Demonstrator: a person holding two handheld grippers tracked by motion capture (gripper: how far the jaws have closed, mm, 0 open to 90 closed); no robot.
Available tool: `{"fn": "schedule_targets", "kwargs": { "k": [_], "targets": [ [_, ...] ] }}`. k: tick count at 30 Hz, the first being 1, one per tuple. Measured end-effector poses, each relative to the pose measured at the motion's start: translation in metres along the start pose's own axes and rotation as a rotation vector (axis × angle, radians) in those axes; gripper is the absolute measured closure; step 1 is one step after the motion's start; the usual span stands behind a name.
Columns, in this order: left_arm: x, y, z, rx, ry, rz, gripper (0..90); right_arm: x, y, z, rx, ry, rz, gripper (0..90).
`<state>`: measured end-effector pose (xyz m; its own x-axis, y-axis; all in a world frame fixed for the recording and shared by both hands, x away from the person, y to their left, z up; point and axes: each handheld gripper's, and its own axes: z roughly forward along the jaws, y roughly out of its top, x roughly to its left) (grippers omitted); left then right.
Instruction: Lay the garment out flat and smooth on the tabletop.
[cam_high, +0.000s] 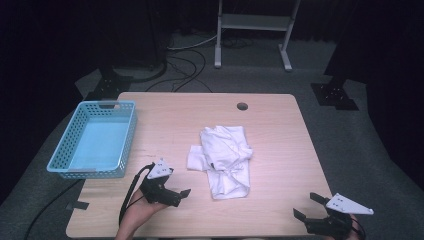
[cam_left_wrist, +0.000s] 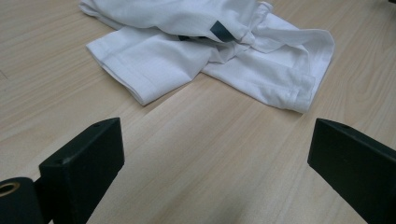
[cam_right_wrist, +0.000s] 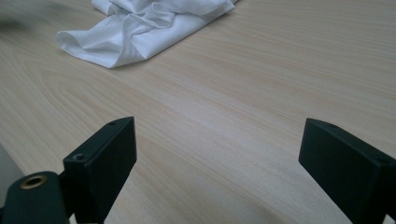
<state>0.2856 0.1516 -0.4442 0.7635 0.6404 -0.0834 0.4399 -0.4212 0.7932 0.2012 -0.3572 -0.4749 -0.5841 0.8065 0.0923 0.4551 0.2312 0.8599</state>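
A crumpled white garment (cam_high: 225, 157) lies in the middle of the wooden table (cam_high: 285, 145). My left gripper (cam_high: 179, 196) rests near the front edge, to the left of the garment, held by a hand and pointing toward the cloth. In the left gripper view the jaws of the left gripper (cam_left_wrist: 215, 140) stand wide apart over bare wood, with the garment (cam_left_wrist: 201, 51) and its dark label (cam_left_wrist: 219, 30) ahead. My right gripper (cam_high: 305, 205) sits at the front right corner. The right gripper (cam_right_wrist: 218, 130) is open too, and the garment (cam_right_wrist: 140, 32) lies well ahead at upper left.
A light blue plastic basket (cam_high: 127, 142) stands at the table's left edge, nothing in it. A round cable hole (cam_high: 242, 106) is near the far edge. Cables and a white stand base (cam_high: 252, 30) are on the floor beyond the table.
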Motion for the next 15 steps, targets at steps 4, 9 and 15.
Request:
{"fn": "schedule_targets", "kwargs": {
  "k": [4,9,15],
  "targets": [
    [-0.001,0.0,0.0,0.004,0.004,0.0,2.6,0.002,0.002,0.001,0.001,0.011,-0.013,11.1],
    [0.0,0.0,0.0,0.011,0.009,0.004,2.6,0.006,0.005,0.006,0.012,0.029,-0.029,11.1],
    [0.001,-0.001,0.002,0.018,0.006,0.003,2.6,0.012,0.027,0.024,0.025,0.073,-0.077,11.1]
  ]
}}
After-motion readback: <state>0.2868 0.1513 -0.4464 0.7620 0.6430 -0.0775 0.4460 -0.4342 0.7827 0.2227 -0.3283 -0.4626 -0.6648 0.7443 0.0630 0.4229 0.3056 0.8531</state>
